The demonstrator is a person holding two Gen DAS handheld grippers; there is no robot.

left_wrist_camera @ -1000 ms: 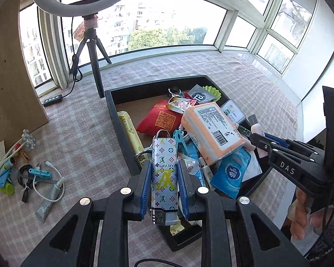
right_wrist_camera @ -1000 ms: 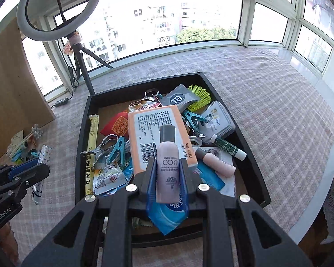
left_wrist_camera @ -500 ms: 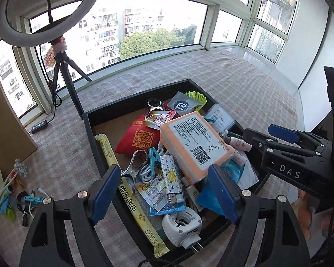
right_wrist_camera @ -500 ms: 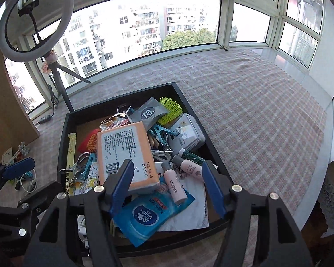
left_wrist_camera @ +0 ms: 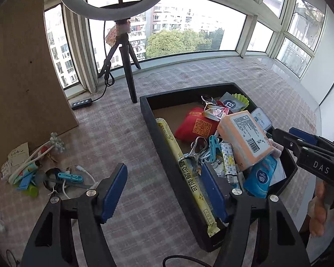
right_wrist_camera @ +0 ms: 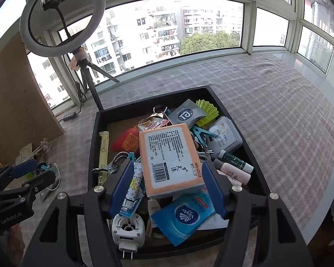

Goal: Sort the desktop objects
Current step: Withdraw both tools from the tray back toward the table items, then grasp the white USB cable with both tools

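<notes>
Now, in the left wrist view, the left hand-held gripper (left_wrist_camera: pixel 162 171) hangs over the bare checked worktop (left_wrist_camera: pixel 122 138). Its jaws have just sprung apart, then eased in a little, with nothing between them. The black tray (left_wrist_camera: pixel 149 120) lies to its right, crammed; the patterned lighter (left_wrist_camera: pixel 228 162) rests inside beside the orange packet (left_wrist_camera: pixel 245 138). The unsorted heap (left_wrist_camera: pixel 55 178) sits to its left, so this hand is likely the nearer one. The teal hub (left_wrist_camera: pixel 70 177) there lies crosswise, which probably calls for a wrist turn.

In the right wrist view, the right hand-held gripper (right_wrist_camera: pixel 167 166) hovers over the tray's near end, its jaws just opened and empty. Only here do the white plug (right_wrist_camera: pixel 128 229) and pink bottle (right_wrist_camera: pixel 233 173) show clearly; the heap is mostly hidden.
</notes>
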